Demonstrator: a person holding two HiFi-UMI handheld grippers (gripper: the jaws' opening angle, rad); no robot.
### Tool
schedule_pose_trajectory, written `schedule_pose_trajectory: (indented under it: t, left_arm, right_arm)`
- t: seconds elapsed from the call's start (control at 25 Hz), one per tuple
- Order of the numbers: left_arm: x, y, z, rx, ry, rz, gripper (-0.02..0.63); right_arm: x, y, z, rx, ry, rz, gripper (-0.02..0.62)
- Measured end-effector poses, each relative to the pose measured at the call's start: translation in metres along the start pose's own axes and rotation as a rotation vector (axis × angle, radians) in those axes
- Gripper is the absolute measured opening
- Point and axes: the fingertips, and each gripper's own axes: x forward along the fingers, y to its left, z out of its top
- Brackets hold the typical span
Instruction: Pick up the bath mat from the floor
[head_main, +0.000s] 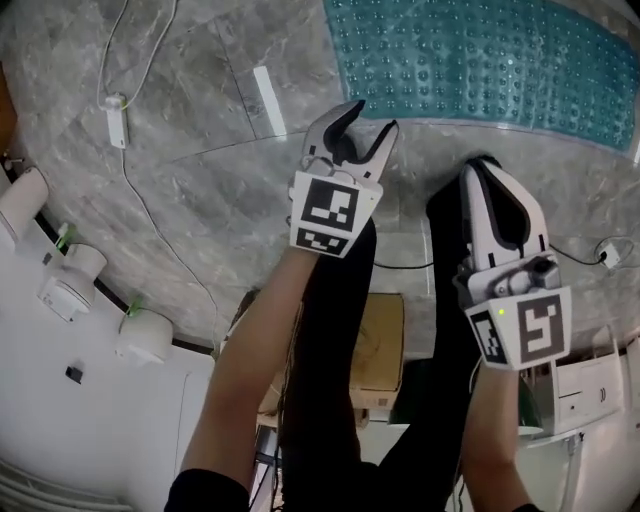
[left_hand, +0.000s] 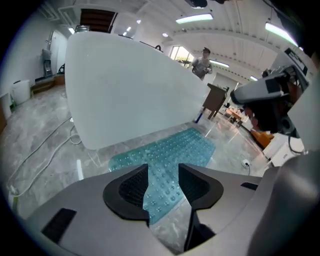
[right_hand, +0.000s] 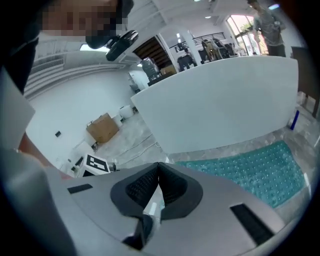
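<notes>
L tool (left_hand: 163, 184), ribbed black pads (left_hand: 132, 189) apart, nothing btwn; R tool (right_hand: 157, 175) pressed together, empty. Beyond, teal see-through mat (head_main: 480, 60) w/ round bumps lies flat on grey marble floor (head_main: 200, 180), beside smooth white tub (left_hand: 125, 90)

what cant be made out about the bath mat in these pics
Head view: the frame's top and right edges cut off the bath mat, so its full outline is unseen.
Left gripper view: the body of the left gripper hides most of the mat's near end.
Right gripper view: the body of the right gripper covers the mat's near edge.
All views: the mat's underside is hidden against the floor.
</notes>
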Motion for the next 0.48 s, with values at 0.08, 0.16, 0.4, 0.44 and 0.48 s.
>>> schedule_pose_trajectory:
  t: [0.08,0.16,0.4,0.44,0.48]
  left_arm:
    - [0.032,0.017,-0.030,0.035,0.036,0.028,0.218]
    - [0.062,0.040,-0.055,0.040,0.073,0.076,0.232]
    - [0.124,0.103,-0.103,-0.082,0.151,0.159,0.284]
    - [0.130,0.112,-0.109,-0.098,0.153,0.172,0.287]
    - [0.136,0.121,-0.114,-0.116,0.155,0.184,0.290]
  right_arm:
    - [0.016,-0.006,-0.017,-0.063,0.019,-0.007,0.014]
    - [0.031,-0.015,-0.027,-0.062,0.021,-0.002,0.014]
    - [0.062,-0.028,-0.036,-0.034,0.008,0.007,0.014]
    - [0.066,-0.028,-0.039,-0.032,0.008,0.017,0.014]
    - [0.069,-0.028,-0.042,-0.029,0.011,0.025,0.014]
